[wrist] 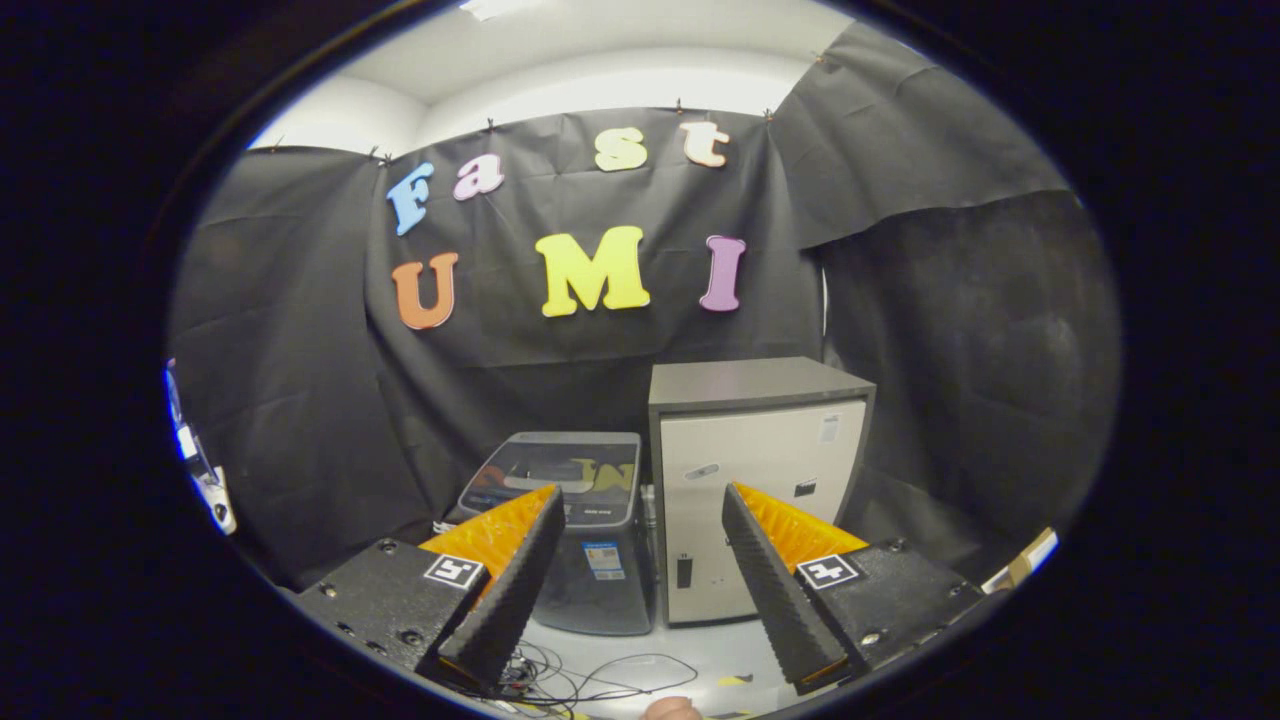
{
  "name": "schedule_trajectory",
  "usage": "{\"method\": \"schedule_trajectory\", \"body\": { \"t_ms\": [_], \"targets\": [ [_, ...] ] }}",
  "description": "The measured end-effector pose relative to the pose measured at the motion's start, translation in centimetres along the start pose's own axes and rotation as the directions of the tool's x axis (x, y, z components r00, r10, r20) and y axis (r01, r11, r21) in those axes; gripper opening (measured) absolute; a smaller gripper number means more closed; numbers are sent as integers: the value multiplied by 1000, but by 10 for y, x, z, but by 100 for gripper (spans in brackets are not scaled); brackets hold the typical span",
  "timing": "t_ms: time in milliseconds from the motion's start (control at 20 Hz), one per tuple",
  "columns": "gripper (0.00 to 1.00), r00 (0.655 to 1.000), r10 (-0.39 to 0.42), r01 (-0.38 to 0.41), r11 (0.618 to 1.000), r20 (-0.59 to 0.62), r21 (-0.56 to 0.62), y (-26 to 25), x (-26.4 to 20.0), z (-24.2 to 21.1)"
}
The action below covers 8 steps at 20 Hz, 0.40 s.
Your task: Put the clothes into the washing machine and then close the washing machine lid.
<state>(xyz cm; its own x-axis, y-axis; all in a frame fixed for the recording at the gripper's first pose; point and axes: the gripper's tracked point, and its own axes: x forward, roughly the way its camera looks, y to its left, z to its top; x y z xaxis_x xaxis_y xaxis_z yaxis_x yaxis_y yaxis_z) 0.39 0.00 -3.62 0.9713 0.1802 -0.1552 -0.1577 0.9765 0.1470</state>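
Gripper view, gripper [640,570] spread wide with nothing between its fingers, small dark washing machine [568,530] on the floor just beyond them, lid down, pale cabinet [752,480] touching its right side, loose cables [590,680] below

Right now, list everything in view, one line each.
Dark grey top-loading washing machine with glossy lid: one, lid shut, beyond the left finger.
Grey-and-cream metal cabinet: one, right beside the washer, taller.
Thin black cables: a tangle, on the pale floor between the fingers.
Black cloth wall: behind both appliances.
Fingertip: one, below the cables.
Gripper: one, fingers open, holding nothing.
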Motion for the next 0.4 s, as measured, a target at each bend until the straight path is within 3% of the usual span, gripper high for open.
{"method": "schedule_trajectory", "body": {
  "t_ms": [400],
  "targets": [
    [99,1000,-4,5,1000,-14,15,-4,7,-2]
  ]
}}
